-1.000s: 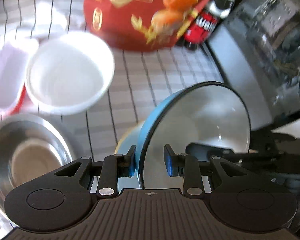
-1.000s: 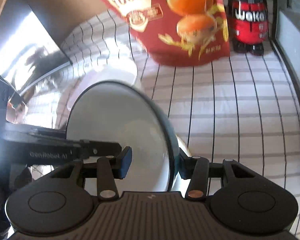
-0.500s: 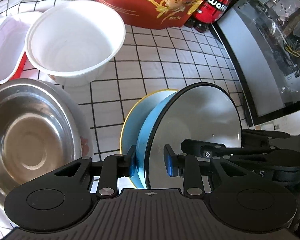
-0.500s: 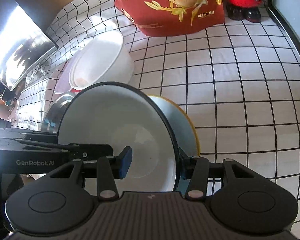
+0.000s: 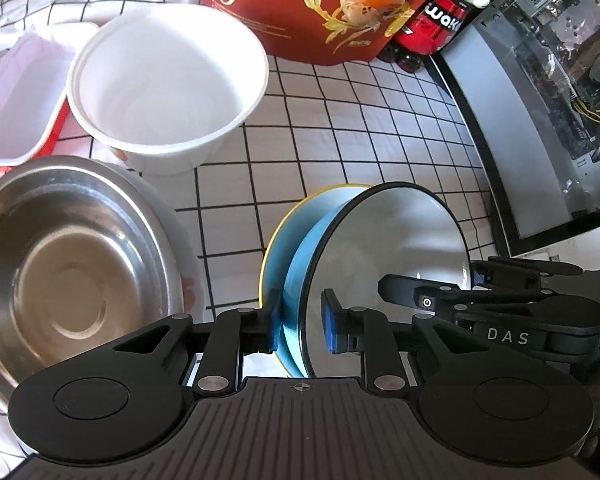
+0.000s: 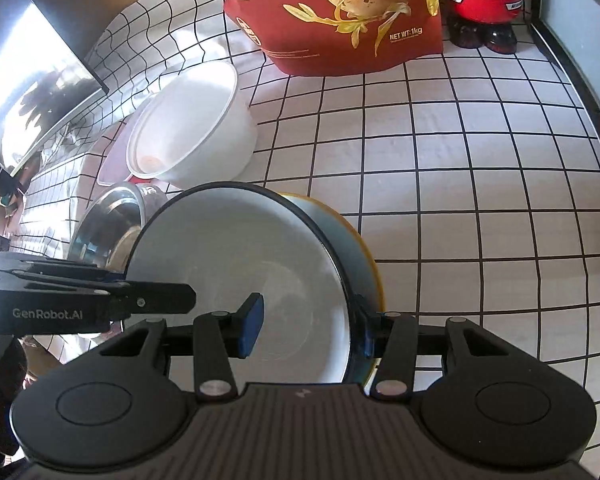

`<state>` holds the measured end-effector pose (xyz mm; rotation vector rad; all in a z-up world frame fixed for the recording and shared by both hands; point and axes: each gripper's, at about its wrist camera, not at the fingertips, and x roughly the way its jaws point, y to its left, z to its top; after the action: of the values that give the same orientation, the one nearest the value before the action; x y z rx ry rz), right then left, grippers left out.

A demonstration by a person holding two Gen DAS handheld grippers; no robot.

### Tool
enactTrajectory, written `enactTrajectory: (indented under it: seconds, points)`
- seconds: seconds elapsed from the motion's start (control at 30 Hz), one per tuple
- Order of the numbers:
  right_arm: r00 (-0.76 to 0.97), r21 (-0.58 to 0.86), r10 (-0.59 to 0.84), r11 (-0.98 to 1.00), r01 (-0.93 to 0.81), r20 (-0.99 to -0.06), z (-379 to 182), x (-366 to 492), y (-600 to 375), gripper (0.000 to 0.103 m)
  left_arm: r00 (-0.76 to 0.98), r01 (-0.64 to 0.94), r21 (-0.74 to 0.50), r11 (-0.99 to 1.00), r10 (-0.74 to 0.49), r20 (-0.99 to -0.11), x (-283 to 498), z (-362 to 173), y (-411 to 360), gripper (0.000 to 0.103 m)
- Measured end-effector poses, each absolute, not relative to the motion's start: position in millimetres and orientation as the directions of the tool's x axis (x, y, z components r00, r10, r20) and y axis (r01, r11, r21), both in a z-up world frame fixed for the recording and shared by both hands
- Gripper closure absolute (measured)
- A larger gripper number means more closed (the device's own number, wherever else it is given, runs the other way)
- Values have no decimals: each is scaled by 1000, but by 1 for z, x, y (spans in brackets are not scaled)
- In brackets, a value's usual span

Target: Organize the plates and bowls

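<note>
Two grippers meet at one blue bowl (image 5: 384,264), a round enamel-looking dish, glossy white inside, sky blue outside with a thin dark rim, tipped up on edge. It leans over a shallower blue plate (image 5: 288,232) with a yellow rim that lies on the cloth (image 5: 340,128), a white sheet ruled with a black grid.

The left gripper (image 5: 300,320) straddles the bowl's near rim: its outer pad lies against the blue wall, while the inner blue pad stands a little off the white face, so the clasp looks loose. Its jaws have just been closing with the rim between them.

The right gripper (image 6: 308,328) spans the opposite rim; one pad sits against the blue outside, the other hangs apart inside the white hollow, not clamping.

Left of the bowl sits a steel bowl (image 5: 68,264), brushed and shiny, with a flat round base. Behind it stands a deep white tub (image 5: 164,80) of matte plastic with a rolled lip, and beside that a pale rectangular tray (image 5: 20,92) edged in red.

At the back stand a red glossy bag (image 6: 340,16) printed with eggs and a dark bottle (image 6: 484,0) with a red label.
</note>
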<state>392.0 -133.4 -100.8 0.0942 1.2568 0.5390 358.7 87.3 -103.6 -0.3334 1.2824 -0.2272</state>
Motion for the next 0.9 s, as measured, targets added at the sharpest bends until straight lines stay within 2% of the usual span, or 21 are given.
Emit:
enactTrajectory:
  seconds: [0.6,0.9]
  points:
    - [217,353,436,874,-334,-874,-87,389,-145,57,313,-40,-319,947,-291,-904,355,-90,100,83]
    - [303,262,376,897,-357,-875,-74,388,-151,57,321,-58,-314,948,-280,-905,360,-95,105,81]
